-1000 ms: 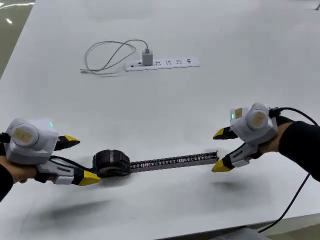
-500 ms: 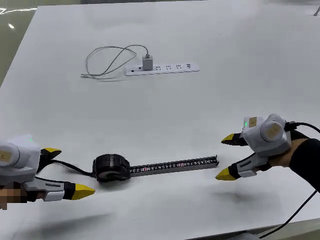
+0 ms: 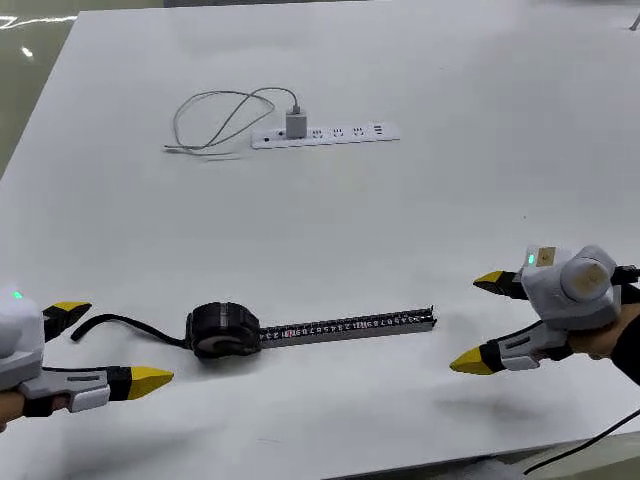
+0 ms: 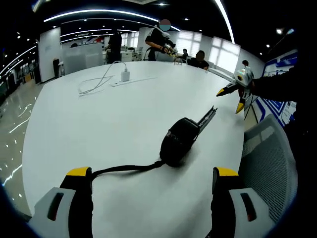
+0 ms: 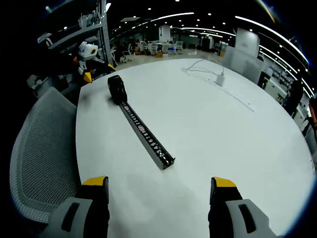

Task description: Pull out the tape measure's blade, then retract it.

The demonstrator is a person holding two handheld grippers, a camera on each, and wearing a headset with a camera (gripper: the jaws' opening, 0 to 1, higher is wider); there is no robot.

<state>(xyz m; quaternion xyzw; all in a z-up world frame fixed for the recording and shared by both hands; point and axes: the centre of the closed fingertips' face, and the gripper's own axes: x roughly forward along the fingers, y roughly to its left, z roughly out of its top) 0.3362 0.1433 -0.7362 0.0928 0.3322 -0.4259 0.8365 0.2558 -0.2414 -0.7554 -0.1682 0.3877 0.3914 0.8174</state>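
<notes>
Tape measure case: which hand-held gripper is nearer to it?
Left. The left hand-held gripper is close beside the case, not touching; the right hand-held gripper is past the far end of the blade.

White table (image 3: 450, 210): tape measure (image 3: 222, 330), power strip (image 3: 327, 132), cable (image 3: 190, 149).

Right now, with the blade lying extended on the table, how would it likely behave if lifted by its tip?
The blade is a thin, narrow strip lying straight, so it would probably flex or buckle rather than lift rigidly. The chunky black case looks heavy for its size and would likely drag. Untouched yet extended, it is probably locked.
</notes>
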